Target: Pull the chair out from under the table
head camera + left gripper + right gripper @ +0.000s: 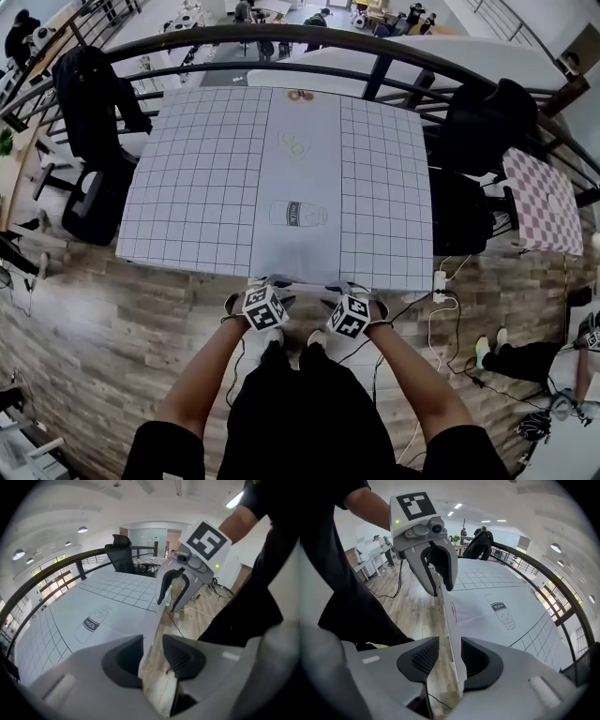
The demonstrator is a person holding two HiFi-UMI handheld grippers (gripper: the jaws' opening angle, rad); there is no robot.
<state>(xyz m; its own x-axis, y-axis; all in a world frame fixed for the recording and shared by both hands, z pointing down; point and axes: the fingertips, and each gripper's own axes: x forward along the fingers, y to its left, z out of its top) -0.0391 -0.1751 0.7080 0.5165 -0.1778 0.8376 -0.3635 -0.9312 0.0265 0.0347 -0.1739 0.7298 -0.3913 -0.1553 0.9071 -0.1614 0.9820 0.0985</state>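
The chair shows only as a thin white edge (149, 634) (449, 620) running along the near side of the table (197, 187); the rest of it is hidden beneath. The table wears a white gridded cloth with a milk bottle drawing (298, 214). My left gripper (263, 284) (152, 656) (440, 590) points down over that edge, jaws open, with the white edge in the gap and the pads not pressing on it. A short way to the right, my right gripper (355, 291) (450, 656) (168, 604) straddles the same edge, also open.
A black office chair with a jacket (89, 141) stands at the table's left, another black chair (478, 122) at its right. A checkered small table (544, 202) is further right. A curved railing (328, 37) runs behind. A power strip and cables (439, 281) lie on the wood floor.
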